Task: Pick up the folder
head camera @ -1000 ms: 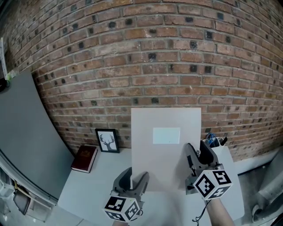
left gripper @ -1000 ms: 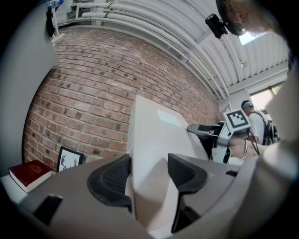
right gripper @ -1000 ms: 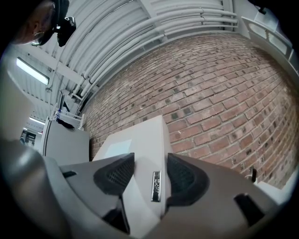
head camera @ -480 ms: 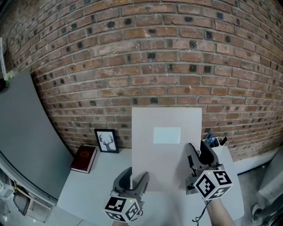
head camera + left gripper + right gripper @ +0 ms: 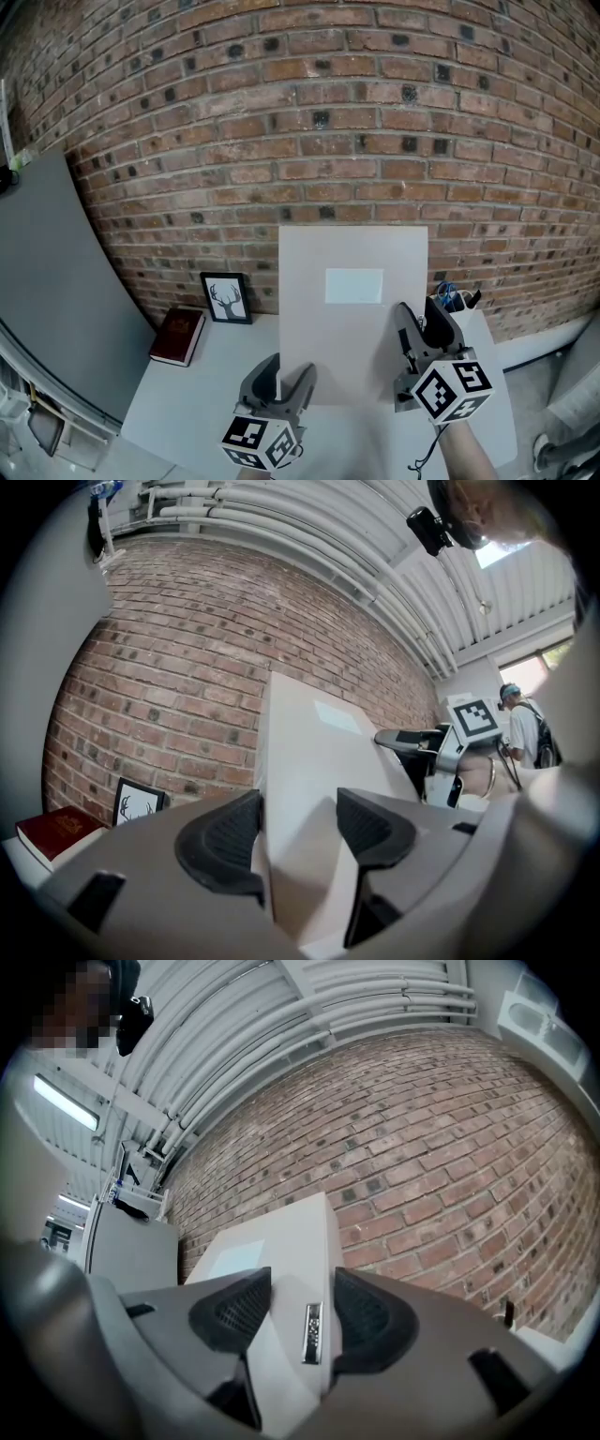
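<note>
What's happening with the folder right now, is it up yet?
A person has the light grey folder clamped in both grippers. The left gripper is closed on its lower left edge and the right gripper is closed on its right side. The folder stands upright in front of the brick wall, over the white table. Whether its bottom edge is clear of the table cannot be told. A red book and a framed deer picture sit off to the left.

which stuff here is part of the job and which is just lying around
In the job: folder, left gripper, right gripper, both clamped on it.
Lying about: book, framed picture, pen pot.
</note>
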The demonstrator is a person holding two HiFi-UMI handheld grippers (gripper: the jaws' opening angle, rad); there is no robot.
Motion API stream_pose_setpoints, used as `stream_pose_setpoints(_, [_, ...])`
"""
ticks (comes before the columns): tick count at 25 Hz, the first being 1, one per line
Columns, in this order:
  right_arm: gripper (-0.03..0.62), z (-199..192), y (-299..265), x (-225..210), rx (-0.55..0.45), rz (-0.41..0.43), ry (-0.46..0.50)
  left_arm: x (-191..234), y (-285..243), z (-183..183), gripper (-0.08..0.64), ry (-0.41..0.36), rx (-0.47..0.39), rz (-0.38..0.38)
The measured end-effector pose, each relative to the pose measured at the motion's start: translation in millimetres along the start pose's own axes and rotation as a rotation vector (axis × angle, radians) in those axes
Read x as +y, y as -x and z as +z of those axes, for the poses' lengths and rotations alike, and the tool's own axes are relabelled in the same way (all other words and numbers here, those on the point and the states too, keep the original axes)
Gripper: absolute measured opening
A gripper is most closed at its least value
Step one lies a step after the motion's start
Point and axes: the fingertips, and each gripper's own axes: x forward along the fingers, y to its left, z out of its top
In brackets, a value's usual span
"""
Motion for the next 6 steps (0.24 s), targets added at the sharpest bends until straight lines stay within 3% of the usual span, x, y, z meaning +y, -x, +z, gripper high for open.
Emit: stream_pose_setpoints(6, [0.21,-0.2,0.1,-0.3,-0.004,0.001,0.003,0.0,-0.8,-0.1,0.25,-0.006,-0.001,0.001])
